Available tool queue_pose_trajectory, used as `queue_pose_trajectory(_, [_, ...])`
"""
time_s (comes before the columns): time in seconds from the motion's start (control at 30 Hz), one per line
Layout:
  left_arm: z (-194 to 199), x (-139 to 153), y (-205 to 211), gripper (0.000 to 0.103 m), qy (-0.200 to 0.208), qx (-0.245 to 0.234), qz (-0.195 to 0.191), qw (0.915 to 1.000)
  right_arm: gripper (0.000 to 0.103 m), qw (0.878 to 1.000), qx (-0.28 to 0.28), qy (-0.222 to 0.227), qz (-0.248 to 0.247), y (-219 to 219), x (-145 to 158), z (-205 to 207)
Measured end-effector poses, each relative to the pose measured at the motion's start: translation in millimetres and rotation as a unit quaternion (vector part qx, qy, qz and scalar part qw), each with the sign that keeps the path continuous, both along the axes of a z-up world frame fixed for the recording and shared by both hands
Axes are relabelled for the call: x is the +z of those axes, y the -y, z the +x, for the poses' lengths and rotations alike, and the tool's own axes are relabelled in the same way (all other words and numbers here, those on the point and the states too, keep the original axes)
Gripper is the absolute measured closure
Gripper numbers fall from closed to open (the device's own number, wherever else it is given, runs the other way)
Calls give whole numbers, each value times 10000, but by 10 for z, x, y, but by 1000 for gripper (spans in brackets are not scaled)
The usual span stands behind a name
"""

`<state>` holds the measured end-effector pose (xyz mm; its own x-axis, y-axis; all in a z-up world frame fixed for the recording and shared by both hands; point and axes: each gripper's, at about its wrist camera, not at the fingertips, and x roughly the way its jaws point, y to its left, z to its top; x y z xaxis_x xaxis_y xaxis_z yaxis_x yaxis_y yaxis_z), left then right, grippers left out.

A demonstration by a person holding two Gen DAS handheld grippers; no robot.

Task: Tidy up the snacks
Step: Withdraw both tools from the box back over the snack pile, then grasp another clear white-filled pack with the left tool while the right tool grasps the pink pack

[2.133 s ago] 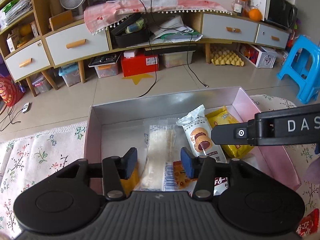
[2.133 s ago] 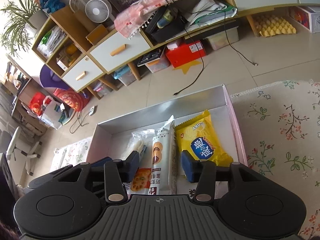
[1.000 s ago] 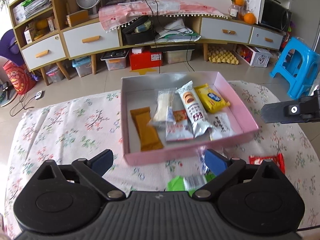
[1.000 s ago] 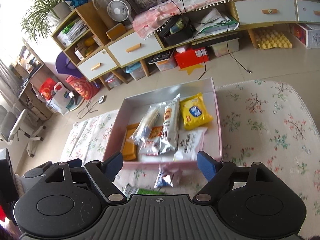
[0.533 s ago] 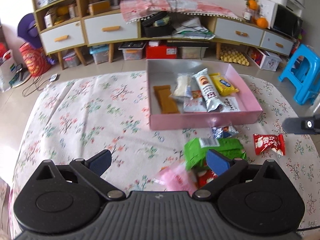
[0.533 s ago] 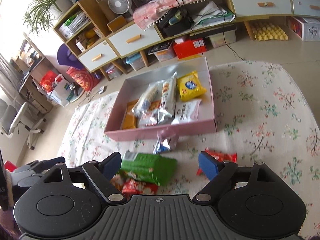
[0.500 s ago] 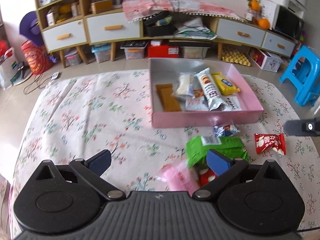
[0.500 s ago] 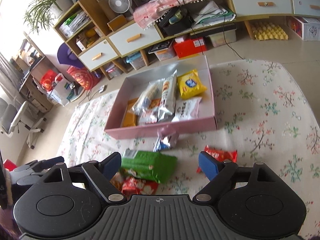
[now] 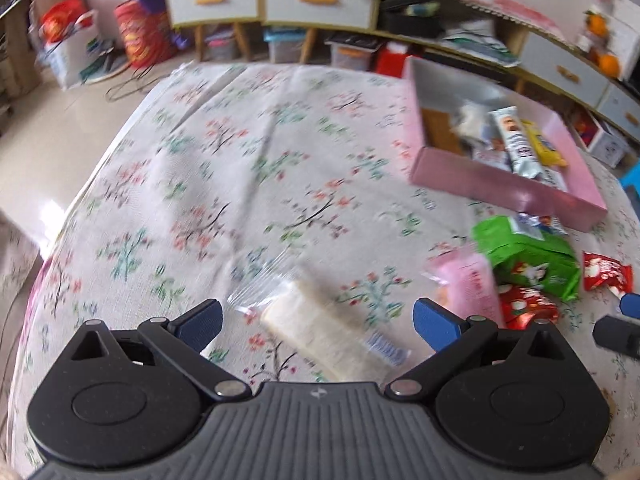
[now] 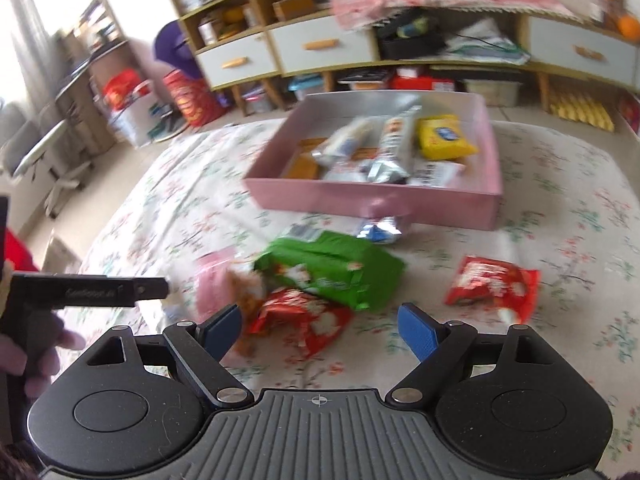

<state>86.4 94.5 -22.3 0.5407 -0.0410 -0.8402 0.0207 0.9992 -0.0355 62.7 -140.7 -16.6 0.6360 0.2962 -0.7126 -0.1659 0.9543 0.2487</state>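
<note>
A pink box holding several snack packs stands on a floral cloth. In front of it lie a green pack, a pink pack, two red packs and a small silver-blue pack. A clear-wrapped white bar lies between the wide jaws of my left gripper, untouched. My right gripper stands open over the nearer red pack, gripping nothing. The right gripper's tip shows at the left view's edge.
The floral cloth stretches wide to the left of the box. Behind it stand low cabinets with drawers, shelves, storage bins and red bags on the tiled floor. A hand holding the left gripper shows at the right view's left edge.
Both grippers have pulled back from the box and dropped toward the loose snacks. The left view has swung left, bringing the white bar between its jaws. Both stay open.
</note>
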Motion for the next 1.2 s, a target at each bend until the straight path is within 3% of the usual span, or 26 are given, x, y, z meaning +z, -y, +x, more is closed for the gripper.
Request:
queue_pose_trajectory(0.23, [0, -100, -25, 6, -149, 357, -93, 9992, 16, 9993, 263, 280, -9, -299, -97, -17])
queue_pose_trajectory(0.5, [27, -190, -66, 25, -357, 833, -431, 9949, 16, 9949, 736, 660, -210, -584, -212, -55])
queue_pose_trajectory(0.7, [7, -178, -65, 40, -290, 850, -514, 9946, 20, 9912, 980, 834, -305, -721, -269, -88])
queue_pose_trajectory(0.93, [-14, -175, -45, 52, -250, 701, -524, 9959, 50, 9887, 1157, 813, -493, -831, -338, -54])
queue_pose_trajectory(1.07, [-12, -171, -6, 59, -225, 585, -513, 9967, 51, 9872, 1250, 798, -580, -892, -380, -43])
queue_pose_trajectory(1.2, [-1, -169, 23, 66, -221, 491, -548, 9970, 58, 9872, 1290, 705, -623, -926, -429, -19])
